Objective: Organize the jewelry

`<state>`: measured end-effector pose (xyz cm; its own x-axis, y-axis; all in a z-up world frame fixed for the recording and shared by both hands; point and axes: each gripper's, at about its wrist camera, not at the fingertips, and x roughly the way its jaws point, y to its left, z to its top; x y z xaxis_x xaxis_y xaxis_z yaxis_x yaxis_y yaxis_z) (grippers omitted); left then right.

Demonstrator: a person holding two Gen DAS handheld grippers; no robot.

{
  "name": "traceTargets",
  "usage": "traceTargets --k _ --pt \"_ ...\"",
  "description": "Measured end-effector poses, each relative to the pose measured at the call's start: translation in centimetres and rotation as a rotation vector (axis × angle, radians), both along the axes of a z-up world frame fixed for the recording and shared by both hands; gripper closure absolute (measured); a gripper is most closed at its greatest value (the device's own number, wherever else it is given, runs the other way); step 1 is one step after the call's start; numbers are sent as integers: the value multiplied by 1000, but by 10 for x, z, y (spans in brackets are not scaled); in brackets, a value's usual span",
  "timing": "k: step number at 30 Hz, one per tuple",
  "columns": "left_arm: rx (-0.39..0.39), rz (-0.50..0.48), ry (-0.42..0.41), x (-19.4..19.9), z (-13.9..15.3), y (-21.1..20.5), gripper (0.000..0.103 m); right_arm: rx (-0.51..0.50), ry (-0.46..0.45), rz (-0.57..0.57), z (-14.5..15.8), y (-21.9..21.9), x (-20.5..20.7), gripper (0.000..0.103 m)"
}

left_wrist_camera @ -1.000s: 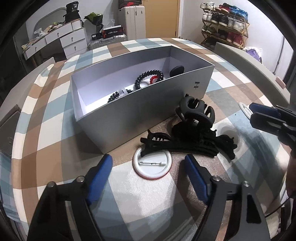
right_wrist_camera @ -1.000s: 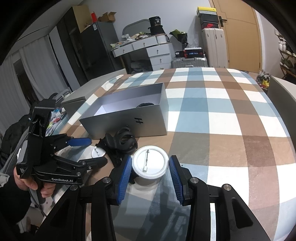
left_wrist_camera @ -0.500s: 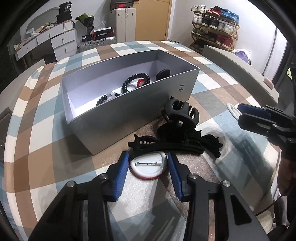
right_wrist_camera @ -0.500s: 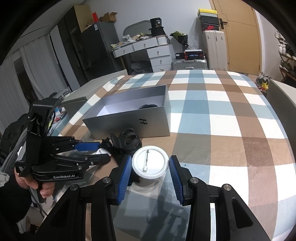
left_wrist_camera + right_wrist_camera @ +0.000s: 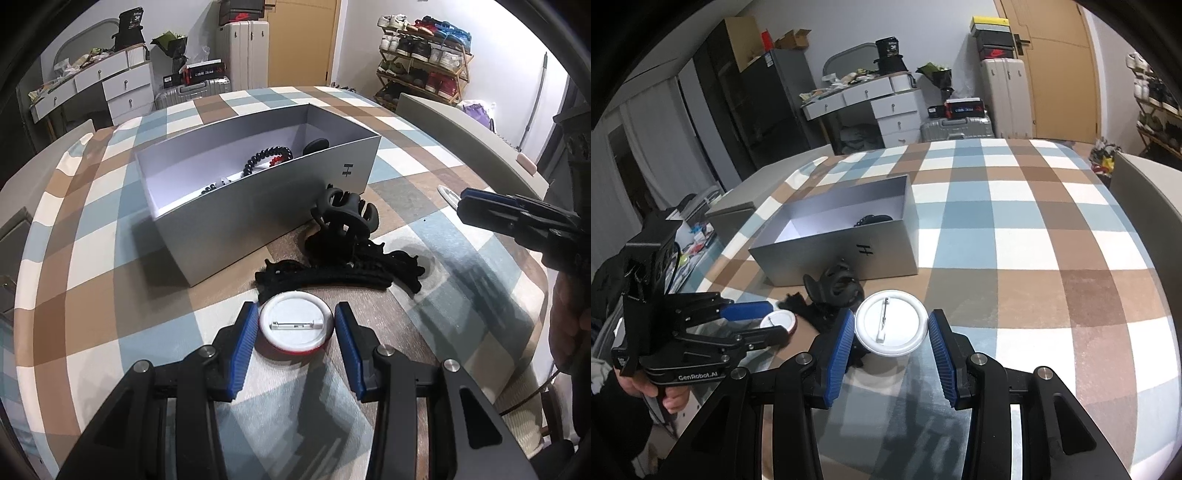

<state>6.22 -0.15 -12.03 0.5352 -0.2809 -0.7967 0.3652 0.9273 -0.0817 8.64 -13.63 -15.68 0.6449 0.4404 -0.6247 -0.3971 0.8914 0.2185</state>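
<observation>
My left gripper is shut on a round pin badge, white back up with a red rim, just above the plaid cloth. From the right wrist view the same left gripper shows at the left, holding that badge. My right gripper is shut on a white pin badge, pin side up. An open grey box holds a black bead bracelet and other dark pieces. Black hair claws lie piled in front of the box.
A plaid tablecloth covers the table. A grey chair back stands at the right edge, another at the left. White drawers, suitcases and a shoe rack stand beyond. A hand grips the left handle.
The left jaws have closed from wide apart onto the red-rimmed badge, and the left gripper tipped slightly. The right gripper has kept still with its white badge.
</observation>
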Motion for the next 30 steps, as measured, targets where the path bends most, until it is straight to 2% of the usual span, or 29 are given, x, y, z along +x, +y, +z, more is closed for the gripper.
traceTargets --k 13,24,30 --pt "-28 34 -30 -15 10 19 66 5 -28 15 13 14 -9 62" --pt "-62 101 -123 -14 39 35 66 57 -39 27 29 21 -7 62" --pt "-59 104 -165 -4 53 35 66 84 -52 40 39 27 2 62"
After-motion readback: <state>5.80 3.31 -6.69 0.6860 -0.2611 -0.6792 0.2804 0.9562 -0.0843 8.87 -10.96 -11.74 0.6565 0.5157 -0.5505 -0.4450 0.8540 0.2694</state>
